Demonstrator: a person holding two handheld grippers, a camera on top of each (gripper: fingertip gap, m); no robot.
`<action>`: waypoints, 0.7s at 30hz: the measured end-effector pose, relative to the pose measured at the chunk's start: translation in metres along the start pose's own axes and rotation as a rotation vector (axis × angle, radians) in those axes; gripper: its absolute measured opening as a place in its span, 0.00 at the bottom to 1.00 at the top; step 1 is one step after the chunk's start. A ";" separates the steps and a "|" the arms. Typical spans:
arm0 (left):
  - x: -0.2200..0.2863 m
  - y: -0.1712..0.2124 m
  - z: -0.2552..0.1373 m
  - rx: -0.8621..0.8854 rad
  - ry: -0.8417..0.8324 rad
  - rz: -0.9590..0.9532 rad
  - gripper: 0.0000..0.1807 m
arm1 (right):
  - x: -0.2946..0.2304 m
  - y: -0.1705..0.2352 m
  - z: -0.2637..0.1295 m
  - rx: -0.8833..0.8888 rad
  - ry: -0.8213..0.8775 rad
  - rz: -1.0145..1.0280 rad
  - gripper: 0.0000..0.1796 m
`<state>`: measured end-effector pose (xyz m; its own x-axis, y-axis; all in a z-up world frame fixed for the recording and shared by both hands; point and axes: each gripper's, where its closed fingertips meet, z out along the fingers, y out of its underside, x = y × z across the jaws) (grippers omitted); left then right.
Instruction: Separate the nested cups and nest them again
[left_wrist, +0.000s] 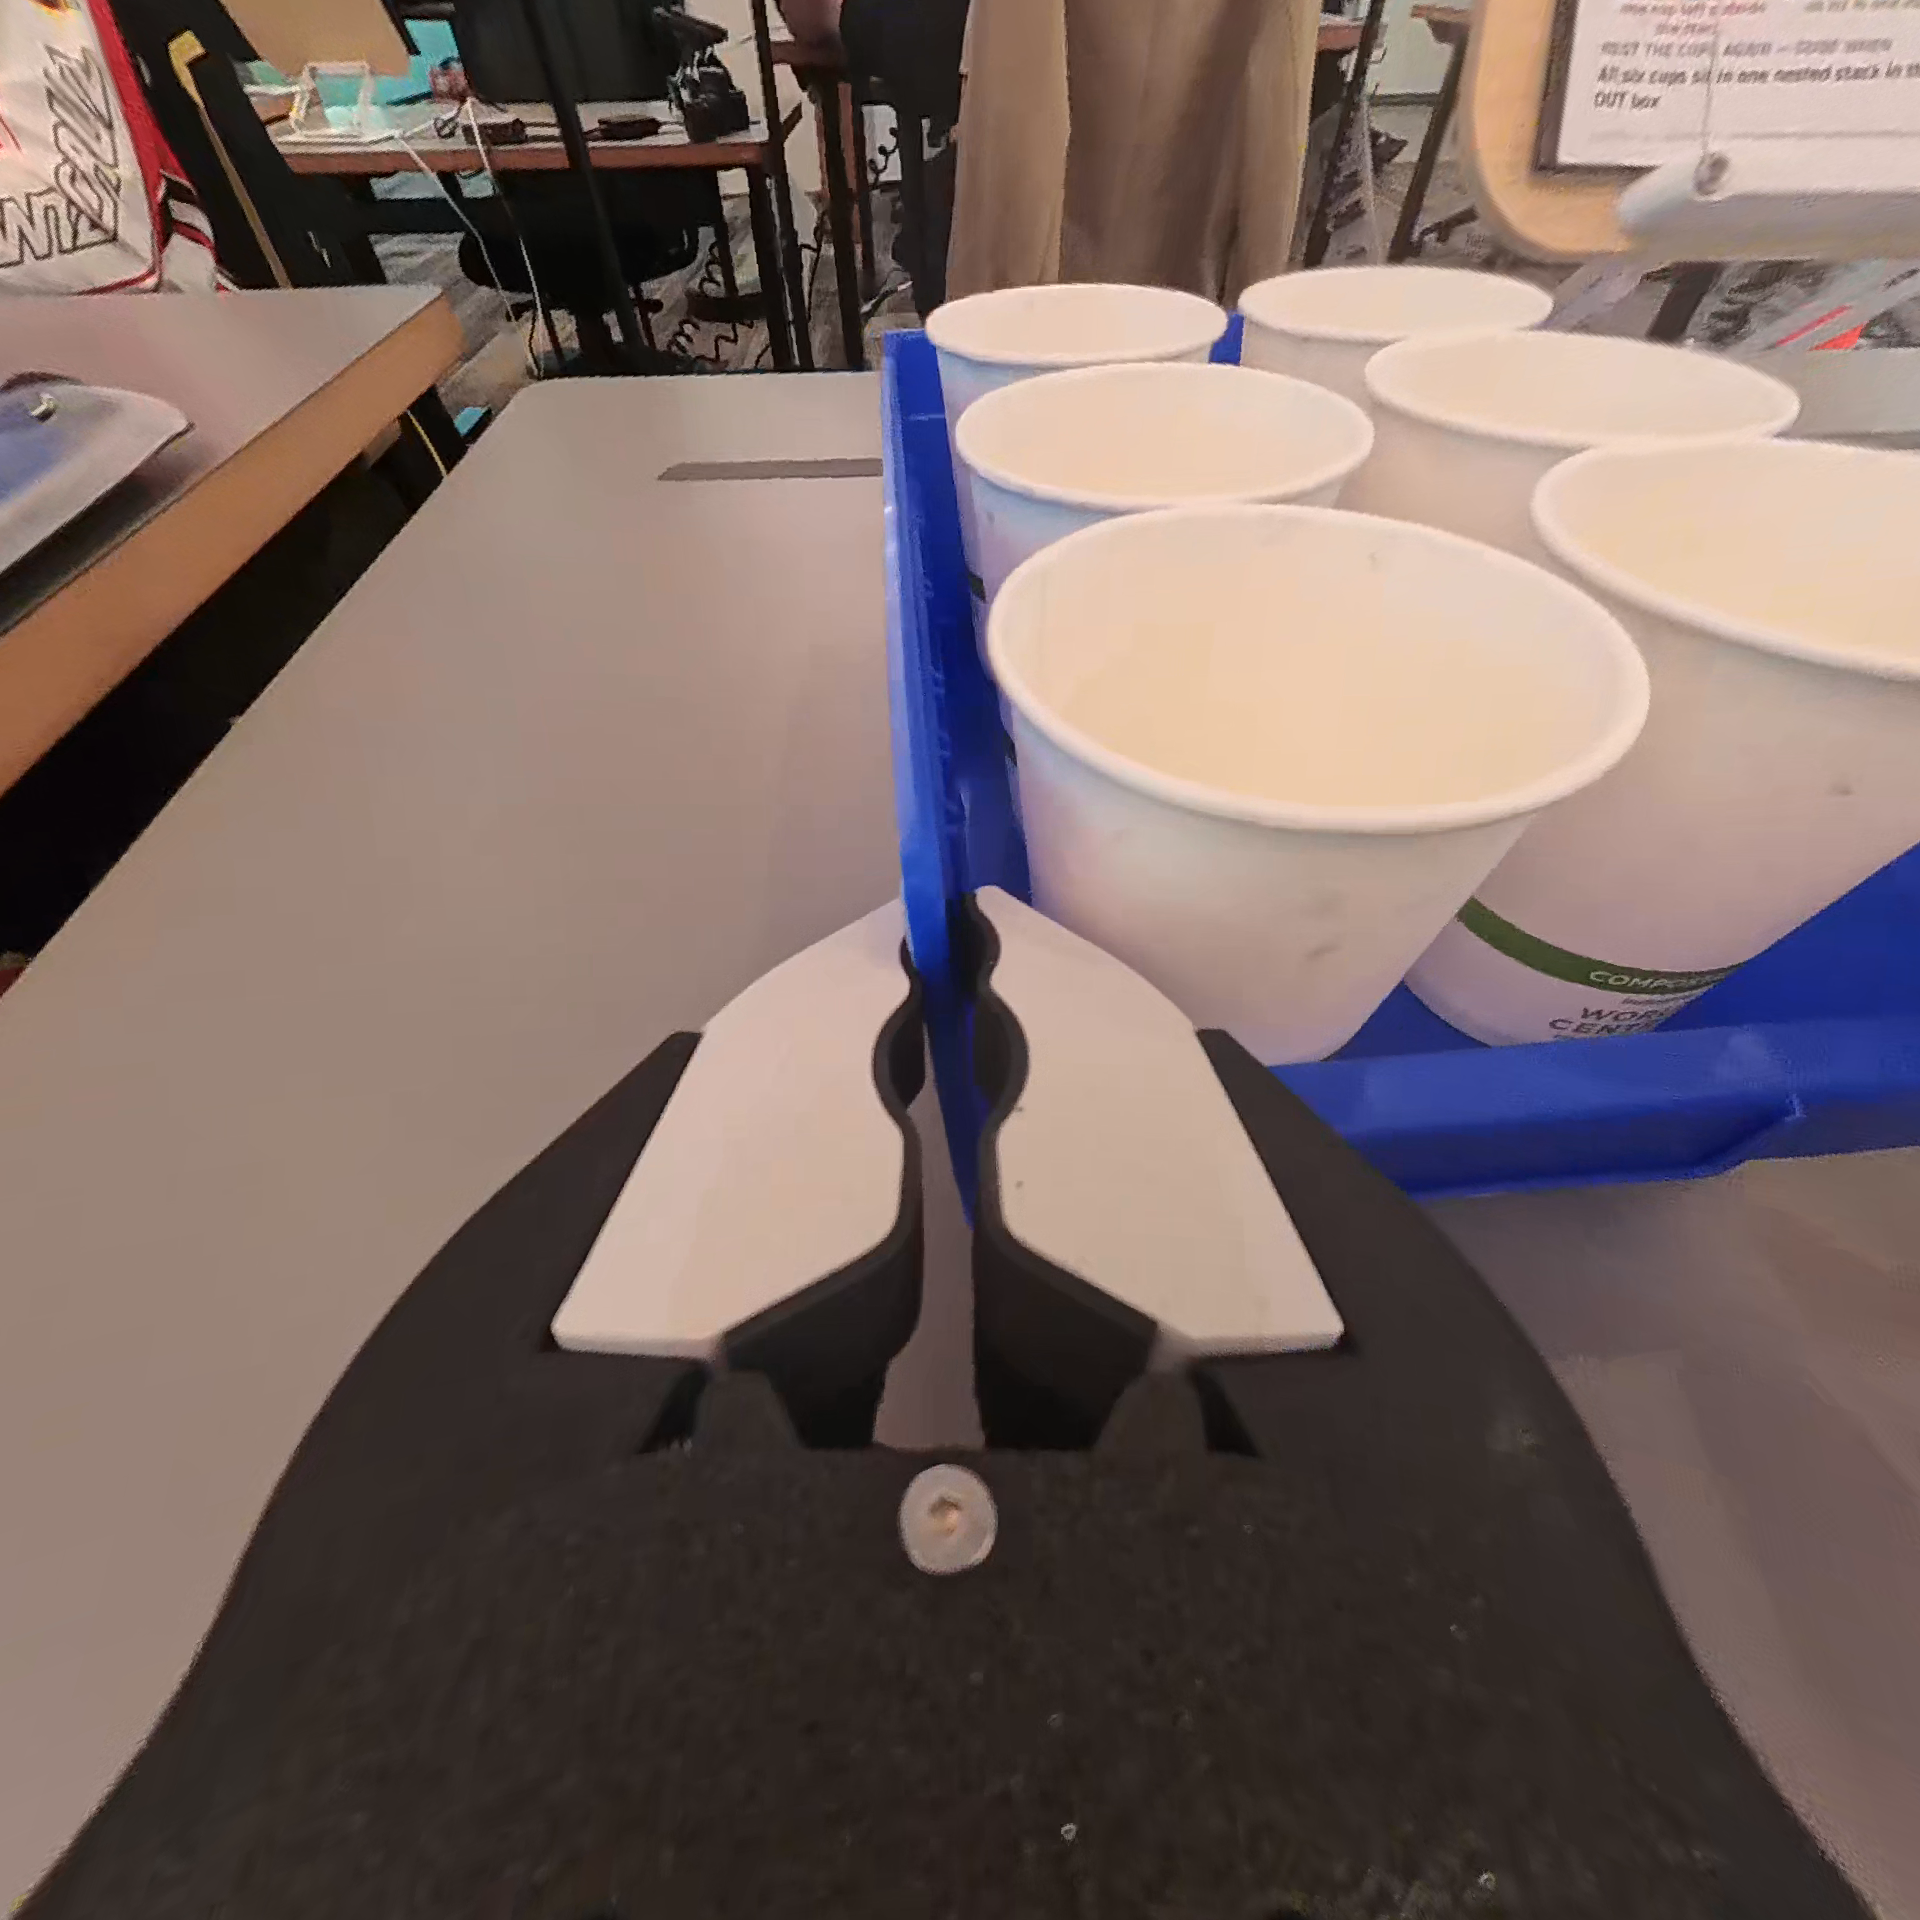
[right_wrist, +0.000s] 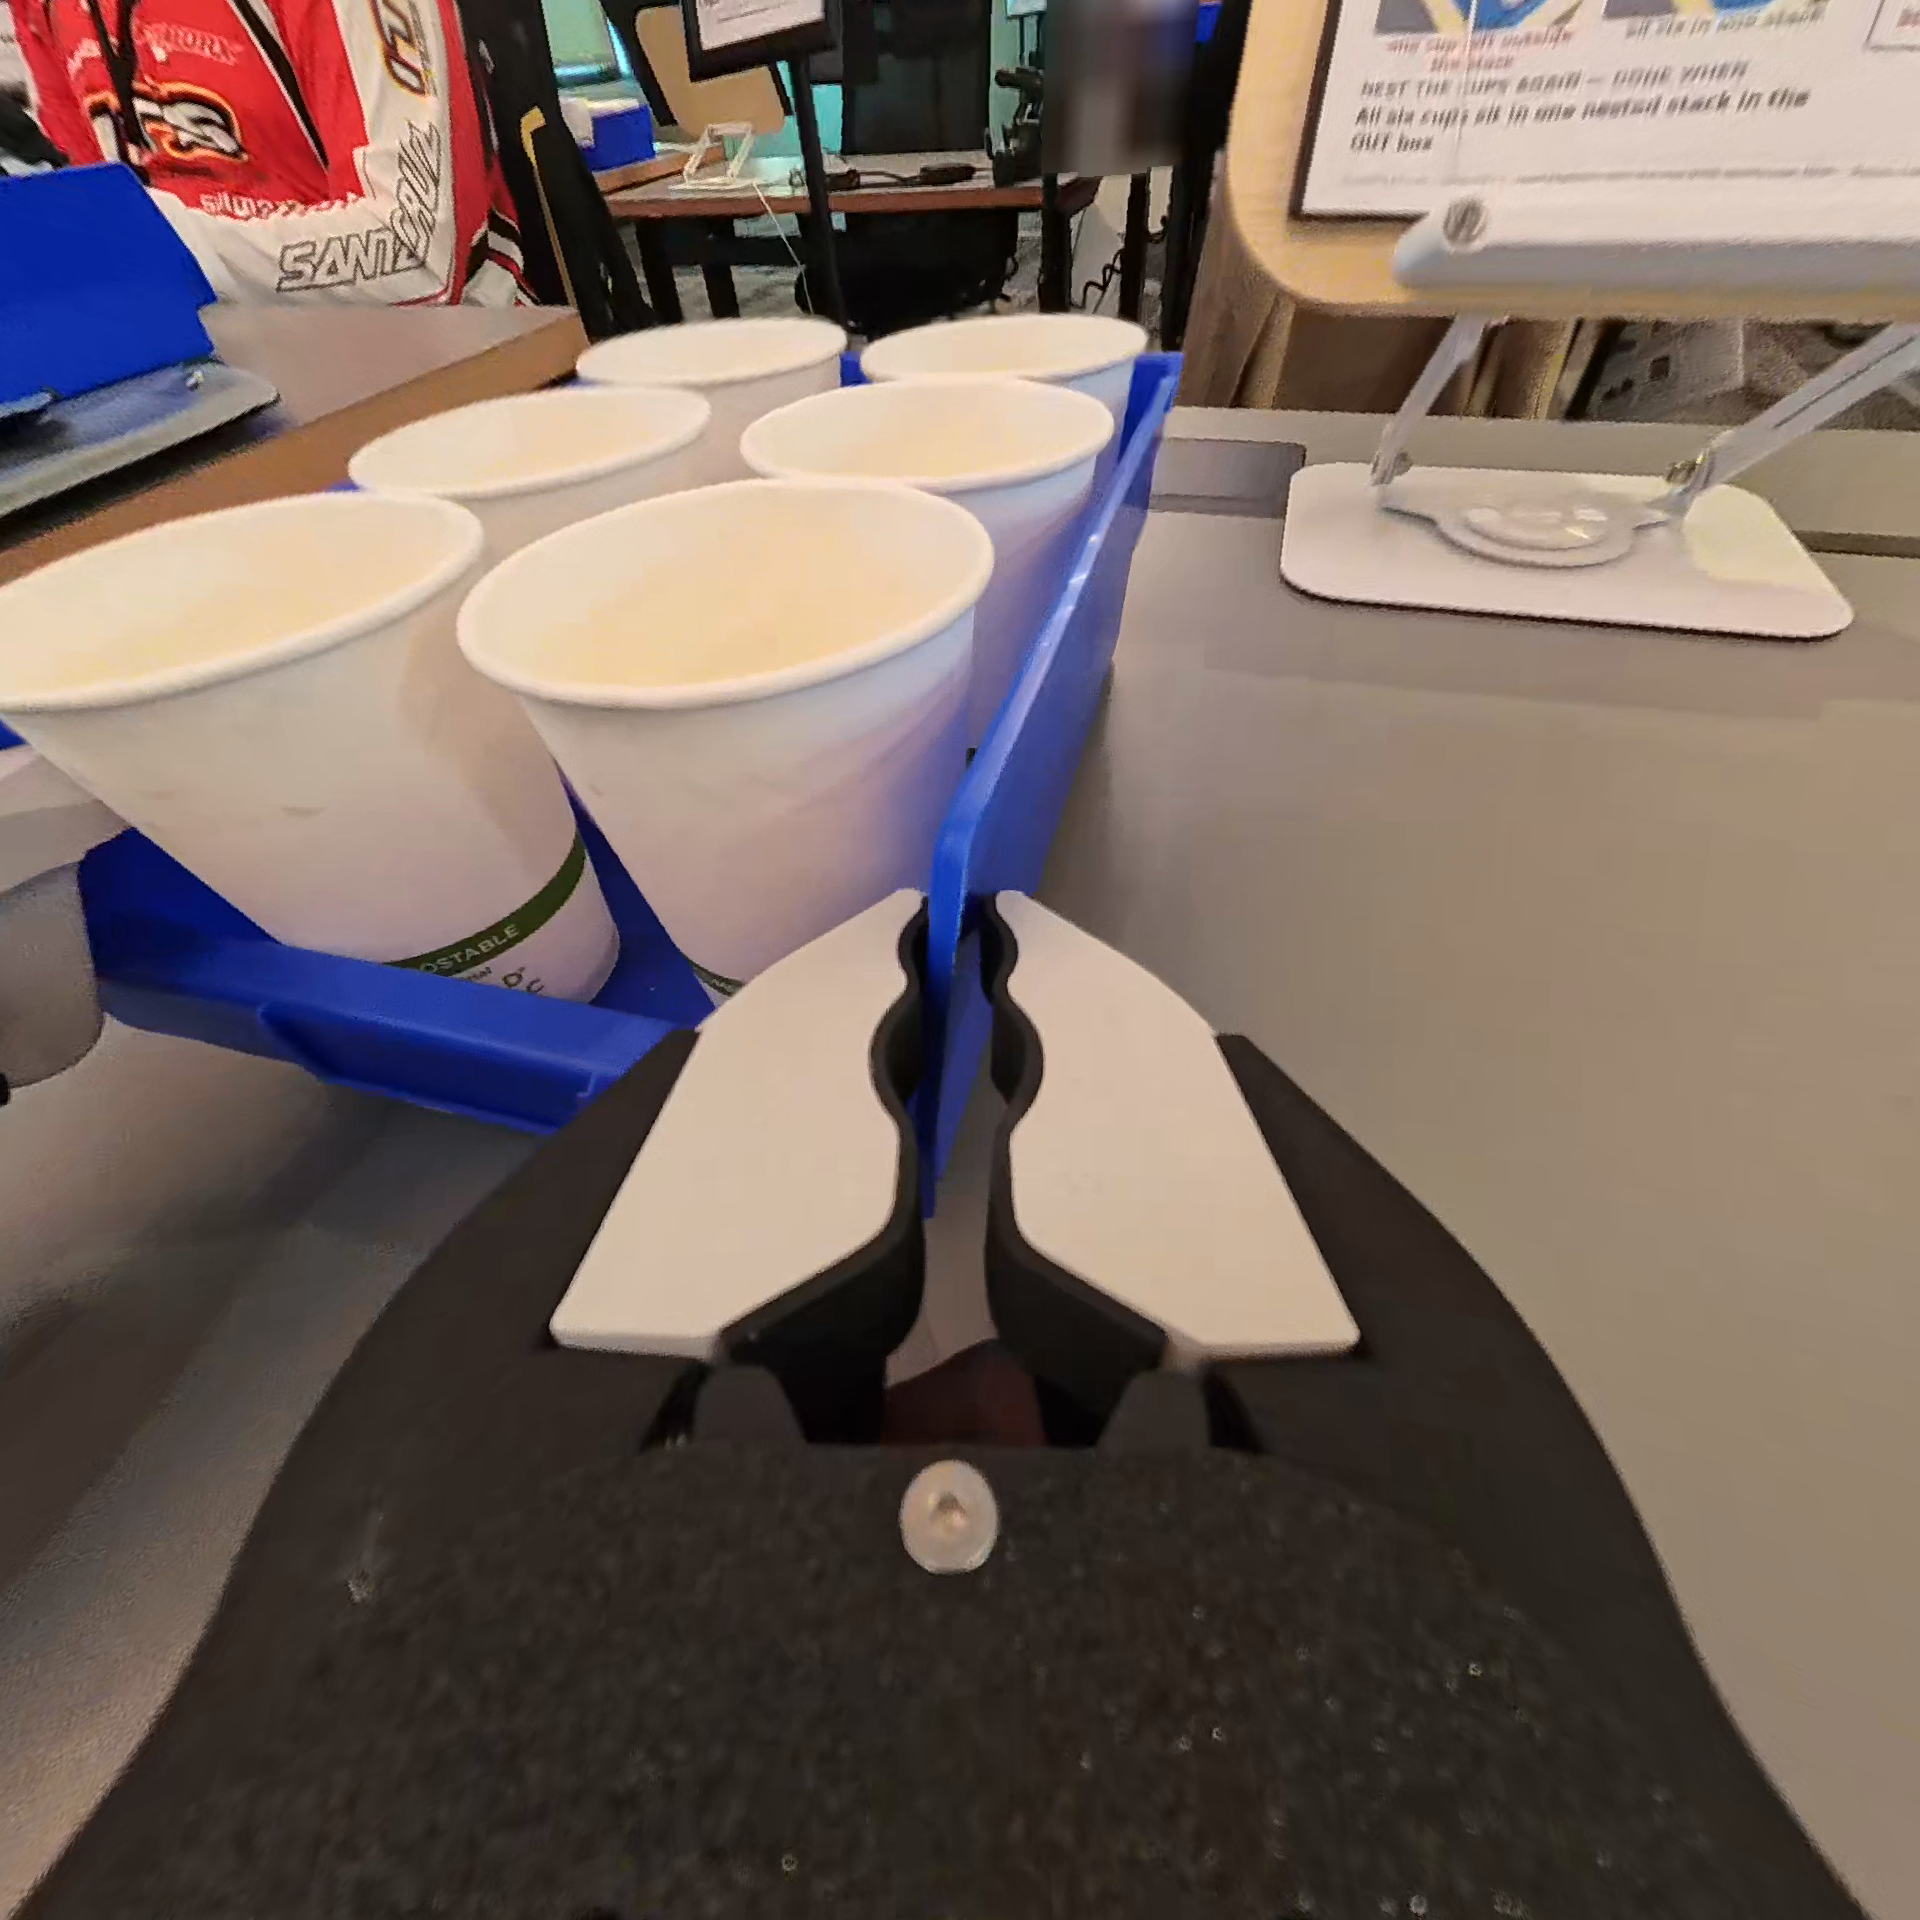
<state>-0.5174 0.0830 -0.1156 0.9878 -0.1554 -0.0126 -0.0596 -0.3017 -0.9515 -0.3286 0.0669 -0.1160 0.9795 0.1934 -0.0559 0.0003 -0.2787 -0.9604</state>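
Note:
Several white paper cups (left_wrist: 1309, 727) stand upright and separate, in two rows, inside a blue bin (left_wrist: 1558, 1112). My left gripper (left_wrist: 948, 925) is shut on the bin's left wall (left_wrist: 925, 644) at its near corner. In the right wrist view the same cups (right_wrist: 727, 707) fill the blue bin (right_wrist: 364, 1018), and my right gripper (right_wrist: 958, 914) is shut on the bin's right wall (right_wrist: 1049, 665) at its near corner. The nearest cups show a green band near the base. The bin floor is hidden by the cups.
The bin rests on a grey table (left_wrist: 468, 831). A white stand with a flat base (right_wrist: 1558, 551) holding an instruction sheet (right_wrist: 1621, 94) sits at the back right. A second table (left_wrist: 208, 416) lies to the left, with a person in a red and white shirt (right_wrist: 260, 135) behind it.

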 end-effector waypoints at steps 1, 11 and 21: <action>-0.003 0.001 0.002 0.003 0.002 0.011 0.01 | -0.002 0.004 0.002 -0.008 -0.002 0.006 0.04; -0.016 0.017 0.000 -0.087 -0.076 -0.042 0.21 | 0.001 0.016 -0.024 -0.187 -0.303 0.008 0.19; 0.132 -0.035 -0.098 0.112 0.205 -0.246 0.37 | 0.211 -0.030 -0.160 0.099 -0.250 -0.111 0.24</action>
<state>-0.3989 -0.0195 -0.0535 0.9202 -0.2804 0.2733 0.2048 -0.2501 -0.9463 -0.0897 -0.0345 -0.0554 0.8947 0.4466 -0.0024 0.0733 -0.1521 -0.9857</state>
